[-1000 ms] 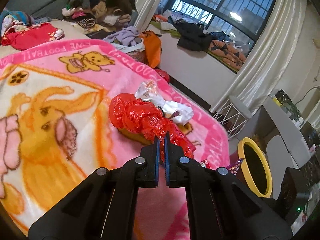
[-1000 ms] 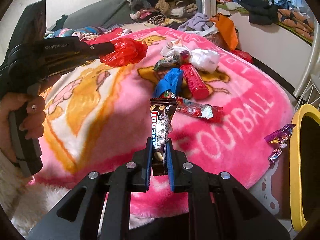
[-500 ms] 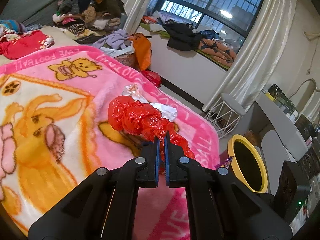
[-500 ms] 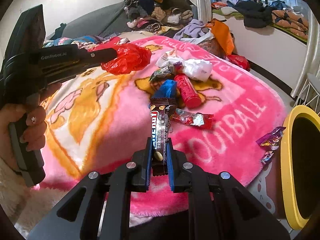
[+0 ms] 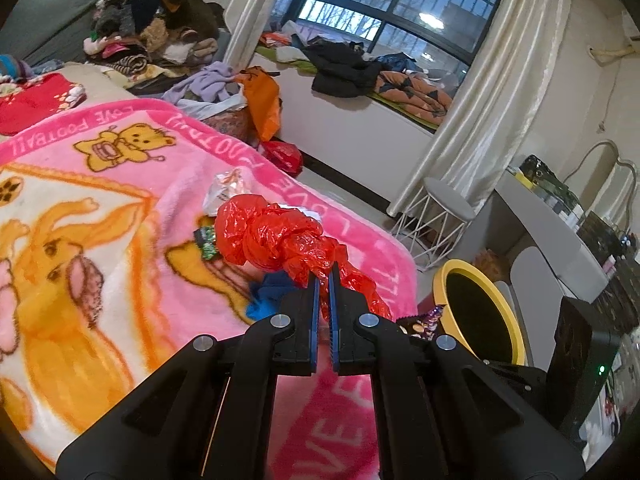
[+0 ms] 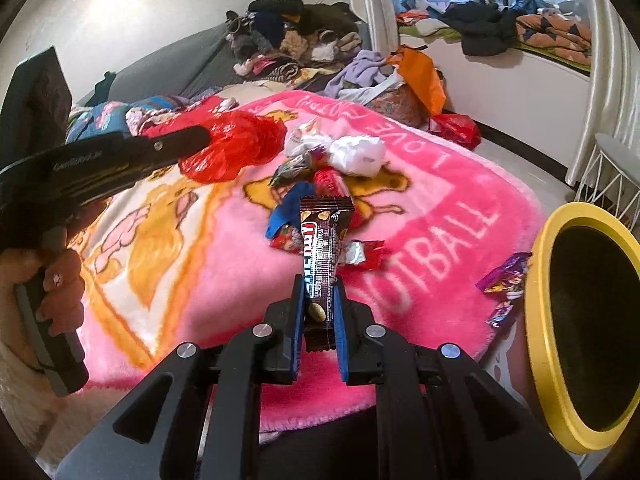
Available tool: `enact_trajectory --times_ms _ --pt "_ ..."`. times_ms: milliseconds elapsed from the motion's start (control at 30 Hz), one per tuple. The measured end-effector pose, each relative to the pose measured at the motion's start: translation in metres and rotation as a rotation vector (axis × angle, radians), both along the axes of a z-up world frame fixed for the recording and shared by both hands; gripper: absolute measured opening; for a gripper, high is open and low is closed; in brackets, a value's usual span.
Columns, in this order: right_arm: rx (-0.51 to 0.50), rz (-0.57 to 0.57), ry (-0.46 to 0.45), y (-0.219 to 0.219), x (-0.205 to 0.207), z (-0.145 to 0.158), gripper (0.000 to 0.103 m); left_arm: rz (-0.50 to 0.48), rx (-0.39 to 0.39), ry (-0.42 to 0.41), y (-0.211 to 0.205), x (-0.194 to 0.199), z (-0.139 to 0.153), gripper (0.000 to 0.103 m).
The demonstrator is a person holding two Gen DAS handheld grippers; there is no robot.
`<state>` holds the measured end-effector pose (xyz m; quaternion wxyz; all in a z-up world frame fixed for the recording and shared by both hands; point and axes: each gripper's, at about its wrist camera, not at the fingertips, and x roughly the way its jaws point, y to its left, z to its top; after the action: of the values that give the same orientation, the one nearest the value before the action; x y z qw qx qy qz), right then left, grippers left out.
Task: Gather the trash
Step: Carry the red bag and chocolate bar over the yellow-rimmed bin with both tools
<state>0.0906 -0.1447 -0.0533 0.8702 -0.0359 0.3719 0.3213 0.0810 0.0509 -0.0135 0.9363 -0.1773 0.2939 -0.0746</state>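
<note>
Now your left gripper (image 5: 324, 280) has its fingers clamped on the twisted tail of the red bag (image 5: 276, 236), lifting it clear of the blanket (image 5: 120, 168). Your right gripper (image 6: 318, 300) pinches the candy bar (image 6: 324, 240) by its lower end, upright, ready to tip into the yellow bin (image 6: 538, 280) just beside the bed.

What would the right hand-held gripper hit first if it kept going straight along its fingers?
Probably the loose wrappers on the pink blanket, just past the chocolate bar that the right hand-held gripper holds; depth is uncertain.
</note>
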Motion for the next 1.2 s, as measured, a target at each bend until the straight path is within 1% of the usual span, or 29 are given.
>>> enact_trajectory --times_ms 167,567,867,1200 --pt "0.013 -0.042 -0.020 -0.014 0.003 0.006 0.013 -0.033 0.008 -0.008 -0.015 0.001 0.004 0.002" --pt "0.050 -0.127 -0.029 -0.049 0.010 0.013 0.013 -0.111 0.031 -0.018 -0.044 0.002 0.008 0.002" --pt "0.072 -0.195 -0.039 -0.074 0.012 0.017 0.013 -0.148 0.046 -0.024 -0.060 0.002 0.011 0.002" --pt "0.096 -0.246 -0.045 -0.097 0.015 0.020 0.013 -0.183 0.059 -0.025 -0.076 0.004 0.011 0.002"
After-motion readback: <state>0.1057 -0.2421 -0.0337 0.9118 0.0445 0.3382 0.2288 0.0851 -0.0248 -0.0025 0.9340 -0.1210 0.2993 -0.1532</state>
